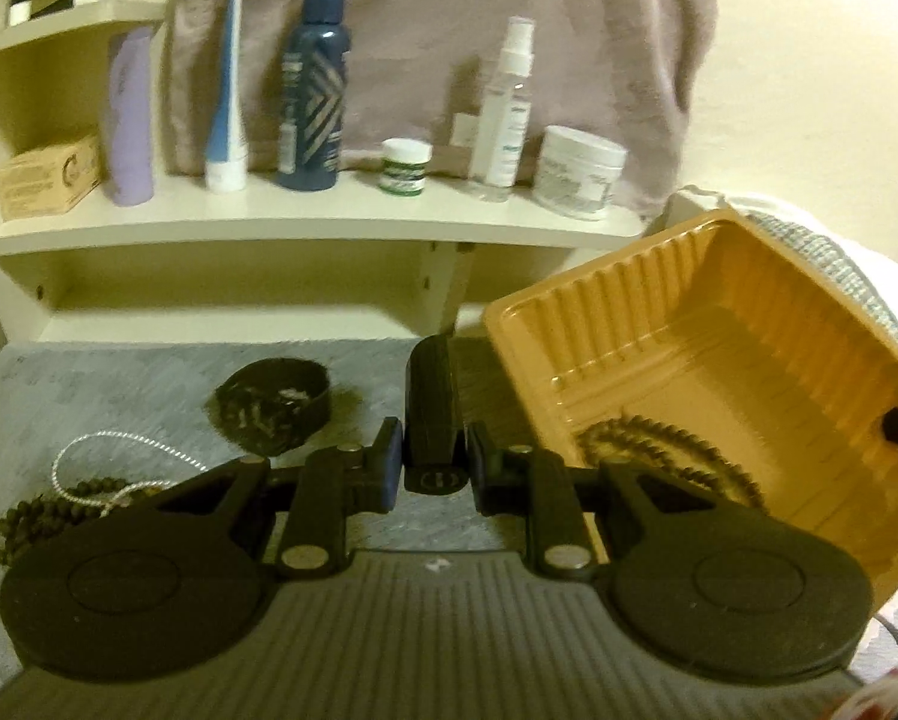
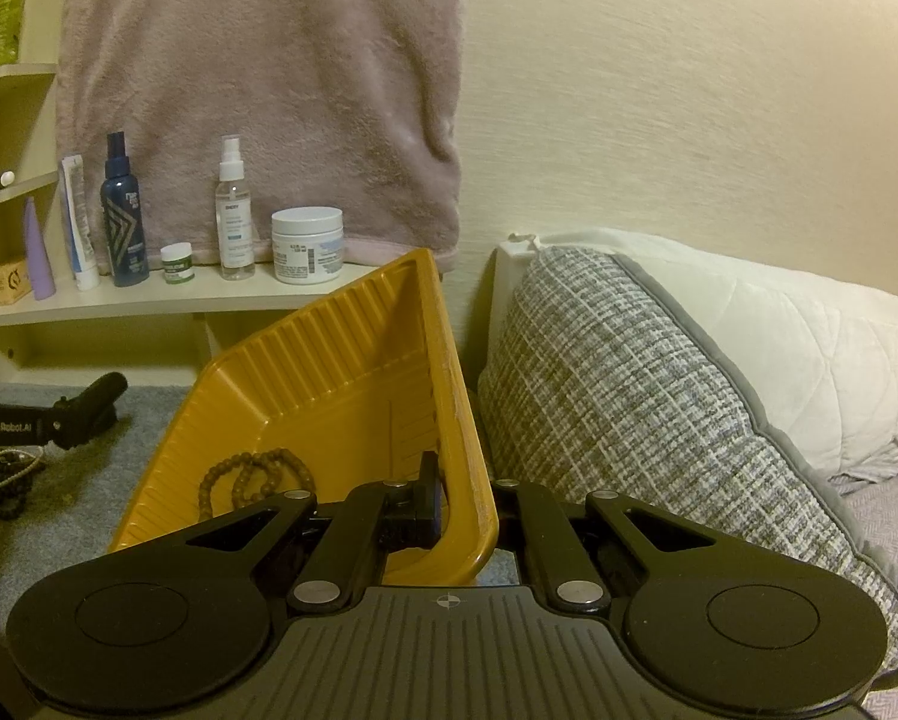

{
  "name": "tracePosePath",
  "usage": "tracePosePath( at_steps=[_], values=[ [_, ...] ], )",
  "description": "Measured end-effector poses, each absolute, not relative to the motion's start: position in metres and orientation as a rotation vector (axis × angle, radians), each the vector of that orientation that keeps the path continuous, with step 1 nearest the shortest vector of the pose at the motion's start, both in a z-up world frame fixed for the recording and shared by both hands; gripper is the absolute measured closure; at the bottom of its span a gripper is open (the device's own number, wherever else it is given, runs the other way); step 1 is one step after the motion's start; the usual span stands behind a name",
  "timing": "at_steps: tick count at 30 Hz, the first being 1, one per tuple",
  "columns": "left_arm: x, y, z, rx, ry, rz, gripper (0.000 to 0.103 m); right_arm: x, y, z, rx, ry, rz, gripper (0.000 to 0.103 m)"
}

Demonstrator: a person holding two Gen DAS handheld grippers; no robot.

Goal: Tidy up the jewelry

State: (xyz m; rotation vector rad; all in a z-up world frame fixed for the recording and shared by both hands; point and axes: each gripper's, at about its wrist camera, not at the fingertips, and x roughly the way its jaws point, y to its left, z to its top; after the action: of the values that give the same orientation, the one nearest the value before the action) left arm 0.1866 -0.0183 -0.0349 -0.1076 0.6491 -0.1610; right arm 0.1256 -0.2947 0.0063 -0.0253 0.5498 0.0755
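1. The step in hand is judged to be the carrying of a dark cuff bangle [image 1: 434,402] to the tilted orange plastic tray [image 1: 718,360]. The bangle is gripped edge-on between the pads of the left claw [image 1: 434,456], which is closed on it.
2. The tray's near wall is pinched by the right claw [image 2: 443,516], closed tight with one finger inside and one outside, so that the tray is held up on a slant, its open face towards ten o'clock in the right wrist view.
3. To do the step well, the bangle should be brought over the tray's low rim, at about two o'clock from the left claw, and released low inside, so that it slides down beside the beads and does not bounce out.
4. The tray should be kept at its present slant while this is done; a steeper tilt could spill what is already in it.
5. Inside the tray a brown bead bracelet [image 2: 257,477] is seen, coiled in the lowest corner.
6. Still out on the grey carpeted surface [image 1: 119,384] are a wide dark bangle [image 1: 275,405] at ten o'clock from the left claw, and a silver chain [image 1: 119,450] tangled with a dark bead string [image 1: 47,510] at nine o'clock.
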Motion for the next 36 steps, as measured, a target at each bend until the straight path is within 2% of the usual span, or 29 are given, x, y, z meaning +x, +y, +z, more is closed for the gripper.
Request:
tracePosePath(
  at_steps=[25,36],
  values=[
    [0.183,-0.107,-0.031,-0.052,0.699,-0.450,0.082,0.127,-0.297,0.006,-0.014,0.553,0.077,0.097],
    [0.180,-0.089,-0.023,-0.051,0.660,-0.390,0.080,0.127,-0.296,0.005,-0.001,0.557,0.073,0.097]
  ],
)
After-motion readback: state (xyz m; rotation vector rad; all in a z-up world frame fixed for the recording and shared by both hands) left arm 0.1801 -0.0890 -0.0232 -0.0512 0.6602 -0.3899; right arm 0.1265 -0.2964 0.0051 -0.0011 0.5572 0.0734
